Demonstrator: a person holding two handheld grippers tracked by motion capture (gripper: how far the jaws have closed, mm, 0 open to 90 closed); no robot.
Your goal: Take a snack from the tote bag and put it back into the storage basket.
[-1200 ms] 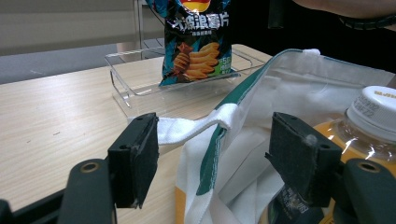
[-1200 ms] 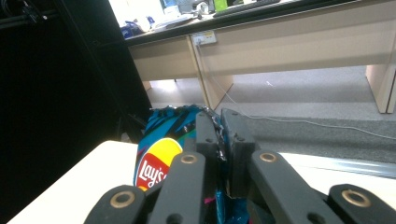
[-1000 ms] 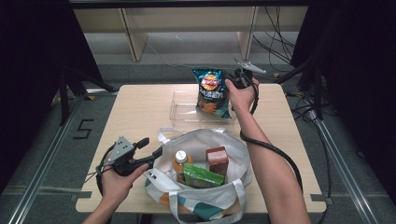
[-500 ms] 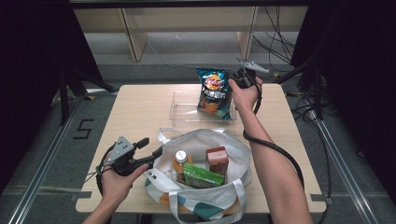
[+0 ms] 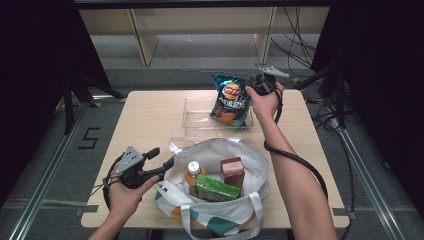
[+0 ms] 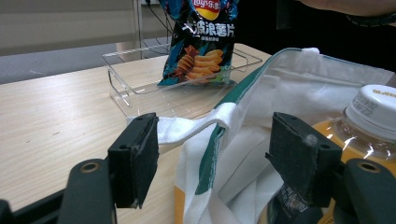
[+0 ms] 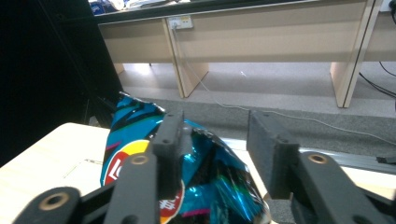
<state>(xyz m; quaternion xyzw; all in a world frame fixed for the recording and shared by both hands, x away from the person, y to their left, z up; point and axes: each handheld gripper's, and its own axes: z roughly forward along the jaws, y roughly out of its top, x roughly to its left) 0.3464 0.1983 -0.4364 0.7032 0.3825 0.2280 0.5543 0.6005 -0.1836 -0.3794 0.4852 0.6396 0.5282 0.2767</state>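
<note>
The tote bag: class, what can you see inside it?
Inside the tote bag: an orange bottle, a green packet and a brown carton. Anything beneath them is covered.

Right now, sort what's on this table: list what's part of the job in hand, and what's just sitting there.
In the job:
- chip bag, standing in the clear tray
- right gripper, jaws apart at the bag's top
- tote bag
- left gripper, jaws open around the tote's rim

Just sitting in the tote:
- orange bottle
- green packet
- brown carton
</note>
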